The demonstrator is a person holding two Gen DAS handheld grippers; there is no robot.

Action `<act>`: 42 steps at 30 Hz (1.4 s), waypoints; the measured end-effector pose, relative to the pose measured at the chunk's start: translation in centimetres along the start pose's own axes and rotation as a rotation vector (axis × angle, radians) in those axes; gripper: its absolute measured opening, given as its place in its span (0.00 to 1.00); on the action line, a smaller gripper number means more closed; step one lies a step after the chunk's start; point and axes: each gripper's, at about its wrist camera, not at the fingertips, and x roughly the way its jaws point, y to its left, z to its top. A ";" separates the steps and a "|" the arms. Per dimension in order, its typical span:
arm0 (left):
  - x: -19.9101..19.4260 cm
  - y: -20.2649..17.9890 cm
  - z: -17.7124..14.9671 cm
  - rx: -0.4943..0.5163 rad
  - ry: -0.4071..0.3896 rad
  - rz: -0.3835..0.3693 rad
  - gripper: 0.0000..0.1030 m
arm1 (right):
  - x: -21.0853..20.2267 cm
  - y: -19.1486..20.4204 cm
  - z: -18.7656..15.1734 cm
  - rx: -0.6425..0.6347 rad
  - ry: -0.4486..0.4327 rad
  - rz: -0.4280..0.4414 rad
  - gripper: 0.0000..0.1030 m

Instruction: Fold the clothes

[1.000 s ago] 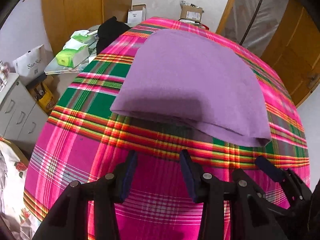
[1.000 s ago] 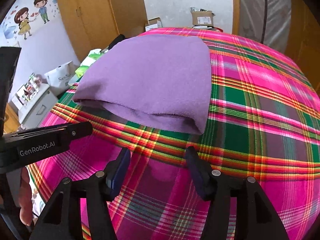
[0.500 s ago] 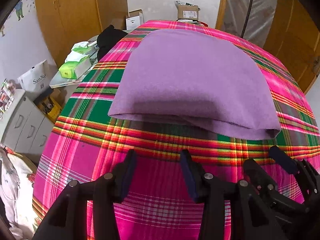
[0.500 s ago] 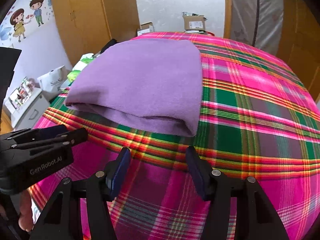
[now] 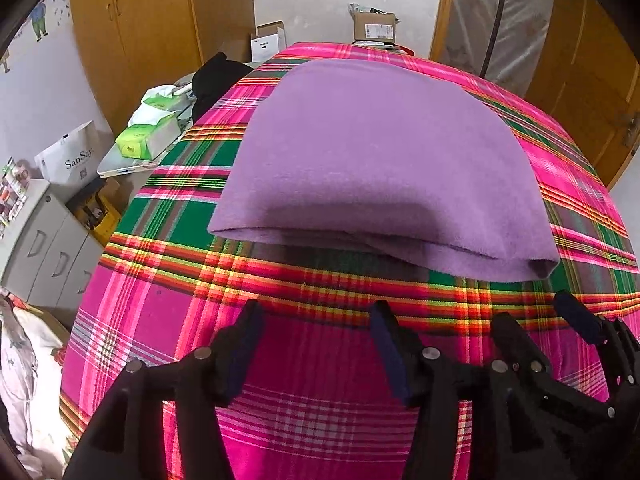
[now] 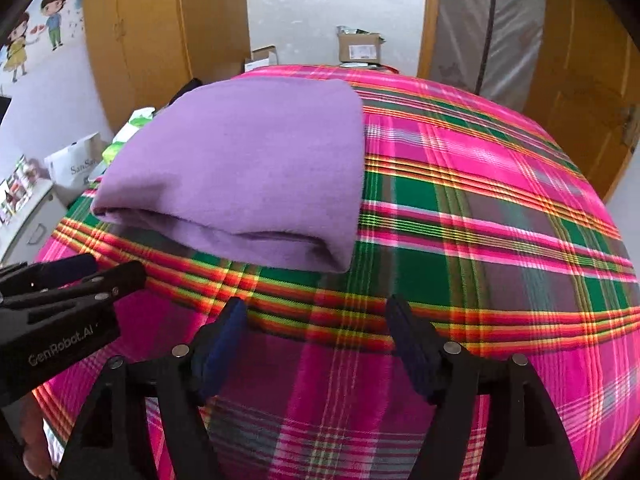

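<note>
A folded purple garment [image 5: 376, 168] [image 6: 248, 172] lies flat on the plaid pink-and-green cloth [image 5: 304, 360] [image 6: 480, 240] that covers the bed. Its layered edge faces both grippers. My left gripper [image 5: 316, 316] hovers just short of that edge, its jaws opening, with nothing between them. My right gripper [image 6: 316, 312] also stands before the garment's near right corner, its jaws opening and empty. The right gripper [image 5: 536, 316] shows at the lower right of the left wrist view, and the left gripper [image 6: 84, 272] at the left of the right wrist view.
Wooden wardrobes [image 5: 152, 24] line the back left and a wooden door [image 6: 580, 92] the right. Cardboard boxes [image 5: 374, 28] sit beyond the bed. Tissue packs [image 5: 148, 140], a black garment [image 5: 218, 76], a paper bag [image 5: 72, 158] and a grey drawer unit [image 5: 40, 240] stand left of the bed.
Both grippers' jaws have spread wider. Both views have tilted up slightly, showing more of the room beyond the bed. The garment has not moved.
</note>
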 end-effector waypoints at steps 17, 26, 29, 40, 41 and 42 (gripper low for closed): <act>0.1 -0.2 0.1 -0.004 0.008 -0.001 0.60 | 0.1 0.1 0.1 0.009 -0.001 -0.007 0.73; 0.2 0.0 -0.1 -0.004 0.006 0.001 0.60 | 0.1 0.2 0.1 0.009 -0.001 -0.008 0.73; 0.2 -0.1 -0.3 -0.007 0.004 0.002 0.60 | 0.1 0.2 0.2 0.009 -0.001 -0.008 0.73; 0.0 0.0 -0.4 -0.005 -0.002 0.001 0.60 | 0.1 0.1 0.1 0.009 -0.001 -0.007 0.73; 0.2 0.1 -0.2 -0.004 -0.003 0.001 0.60 | 0.1 0.1 0.1 0.009 -0.001 -0.007 0.73; 0.2 0.2 -0.2 -0.003 -0.004 0.001 0.60 | 0.1 0.1 0.1 0.008 -0.001 -0.007 0.73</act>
